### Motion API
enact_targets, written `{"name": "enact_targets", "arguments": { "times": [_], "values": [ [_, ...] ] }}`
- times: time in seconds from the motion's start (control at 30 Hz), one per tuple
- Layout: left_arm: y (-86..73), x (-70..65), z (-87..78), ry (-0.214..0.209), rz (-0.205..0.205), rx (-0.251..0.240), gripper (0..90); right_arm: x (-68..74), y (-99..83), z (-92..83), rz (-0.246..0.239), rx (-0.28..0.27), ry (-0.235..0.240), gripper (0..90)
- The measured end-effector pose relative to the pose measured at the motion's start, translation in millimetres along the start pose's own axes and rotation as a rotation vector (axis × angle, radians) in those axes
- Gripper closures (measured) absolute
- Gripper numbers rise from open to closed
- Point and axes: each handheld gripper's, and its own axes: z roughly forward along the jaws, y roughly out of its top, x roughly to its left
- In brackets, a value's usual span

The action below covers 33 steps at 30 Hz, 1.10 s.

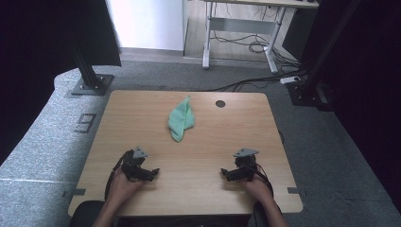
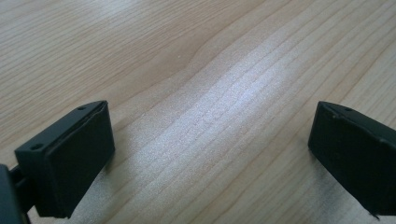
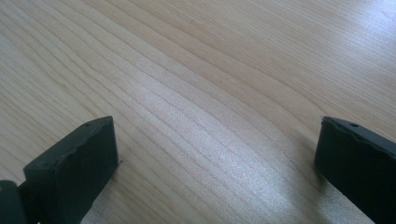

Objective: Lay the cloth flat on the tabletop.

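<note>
Grey carpet (image 1: 42,142) is surrounding a wooden table (image 1: 227,127), which is occupying the centre of the high view. Behind it, at the top of the frame, a desk frame (image 1: 241,28) is standing over loose cables (image 1: 246,45) on the floor. Dark curtains (image 1: 42,38) are hanging at the upper left and along the right edge.

A green cloth (image 1: 181,120) is lying crumpled on the table, slightly above the centre of the frame and left of a small round hole (image 1: 220,103) in the tabletop. It is sitting well apart from both tools.

The left gripper (image 1: 152,172) is resting on the table at the lower left, held in the person's left hand (image 1: 122,183), with its tip pointing toward the middle of the frame. Its own view is showing the jaws standing wide, released, with bare wood between them.

The right gripper (image 1: 224,173) is resting at the lower right, held in the right hand (image 1: 257,186), with its tip pointing toward the left gripper. Its jaws are likewise standing wide apart, grasping nothing, with bare wood grain between them.
</note>
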Motion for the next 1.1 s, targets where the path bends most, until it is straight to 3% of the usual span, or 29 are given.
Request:
{"name": "enact_targets", "arguments": {
  "times": [1.1],
  "values": [
    [5.2, -0.2, 2.6, 0.005, -0.006, 0.011, 0.8, 0.3, -0.6, -0.6, 0.000, 0.001, 0.002, 0.0]
  ]
}}
